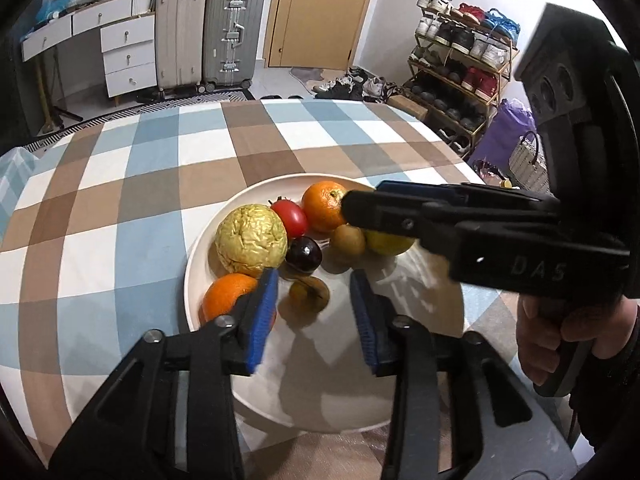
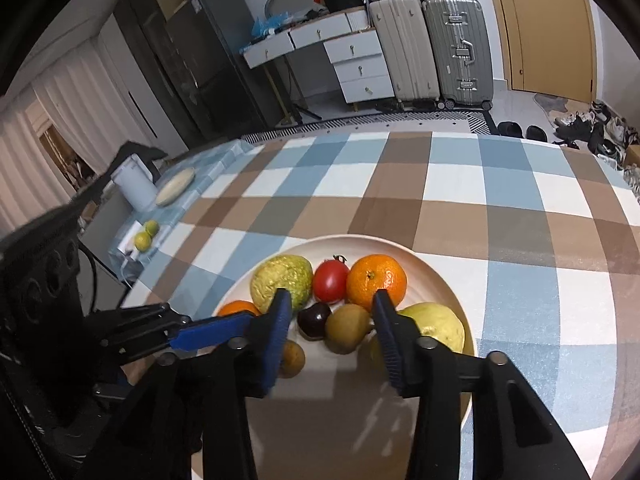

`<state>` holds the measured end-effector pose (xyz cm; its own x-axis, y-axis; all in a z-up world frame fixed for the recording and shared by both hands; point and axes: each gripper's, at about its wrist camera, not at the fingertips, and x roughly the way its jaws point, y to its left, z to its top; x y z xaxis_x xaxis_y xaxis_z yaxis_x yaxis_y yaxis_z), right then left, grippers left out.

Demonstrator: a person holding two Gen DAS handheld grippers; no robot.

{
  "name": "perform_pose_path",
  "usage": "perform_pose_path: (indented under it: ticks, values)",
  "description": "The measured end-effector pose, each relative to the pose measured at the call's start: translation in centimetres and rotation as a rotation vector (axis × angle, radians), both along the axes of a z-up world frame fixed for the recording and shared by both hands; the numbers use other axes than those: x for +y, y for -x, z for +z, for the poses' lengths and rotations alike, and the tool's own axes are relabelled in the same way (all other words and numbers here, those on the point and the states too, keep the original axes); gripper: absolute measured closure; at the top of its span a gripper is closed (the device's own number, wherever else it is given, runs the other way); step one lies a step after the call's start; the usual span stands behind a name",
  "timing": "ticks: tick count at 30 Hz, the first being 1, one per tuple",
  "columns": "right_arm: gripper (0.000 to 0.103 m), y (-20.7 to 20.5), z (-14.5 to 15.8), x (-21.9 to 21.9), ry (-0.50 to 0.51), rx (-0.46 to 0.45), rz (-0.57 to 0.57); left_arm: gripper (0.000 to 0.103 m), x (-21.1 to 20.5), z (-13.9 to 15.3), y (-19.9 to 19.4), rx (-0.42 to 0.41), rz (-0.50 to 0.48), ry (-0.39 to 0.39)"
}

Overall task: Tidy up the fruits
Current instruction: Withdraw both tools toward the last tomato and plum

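A cream plate (image 1: 420, 360) (image 2: 432, 264) on the checkered table holds the fruit: a wrinkled green-yellow fruit (image 1: 251, 240) (image 2: 281, 281), a red tomato (image 1: 290, 218) (image 2: 330, 280), two oranges (image 1: 323, 206) (image 1: 224, 294) (image 2: 376, 280), a dark plum (image 1: 303, 255) (image 2: 314, 320), a kiwi (image 1: 349, 240) (image 2: 347, 328), a small brown fruit (image 1: 308, 294) (image 2: 292, 358) and a yellow-green fruit (image 1: 390, 242) (image 2: 440, 326). My left gripper (image 1: 314, 296) is open over the small brown fruit. My right gripper (image 2: 330, 326) is open over the plum and kiwi; it shows from the side in the left wrist view (image 1: 360, 208).
The checkered tablecloth (image 1: 160, 184) (image 2: 460, 184) surrounds the plate. Two limes (image 2: 146, 236), a white container (image 2: 134, 186) and a flat plate (image 2: 175, 186) lie at the table's far left. Suitcases, drawers and a shoe rack (image 1: 460, 64) stand beyond the table.
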<state>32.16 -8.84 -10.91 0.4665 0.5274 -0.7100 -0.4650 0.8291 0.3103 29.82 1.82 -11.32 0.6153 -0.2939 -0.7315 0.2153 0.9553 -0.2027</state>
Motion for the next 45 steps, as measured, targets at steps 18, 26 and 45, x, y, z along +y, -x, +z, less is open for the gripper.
perform_pose_path:
  ticks: [18,26,45]
  values:
    - [0.008,11.7,6.5,-5.2,-0.117,-0.176,-0.124,0.019,0.3,7.1,9.4,-0.137,0.123,-0.068]
    - [0.001,18.3,7.7,-5.8,-0.138,-0.254,-0.119,0.001,0.6,8.5,15.7,-0.195,0.169,-0.067]
    - [0.0,26.0,3.6,-3.3,-0.11,-0.19,-0.043,0.001,3.7,4.4,24.9,-0.159,0.275,0.012]
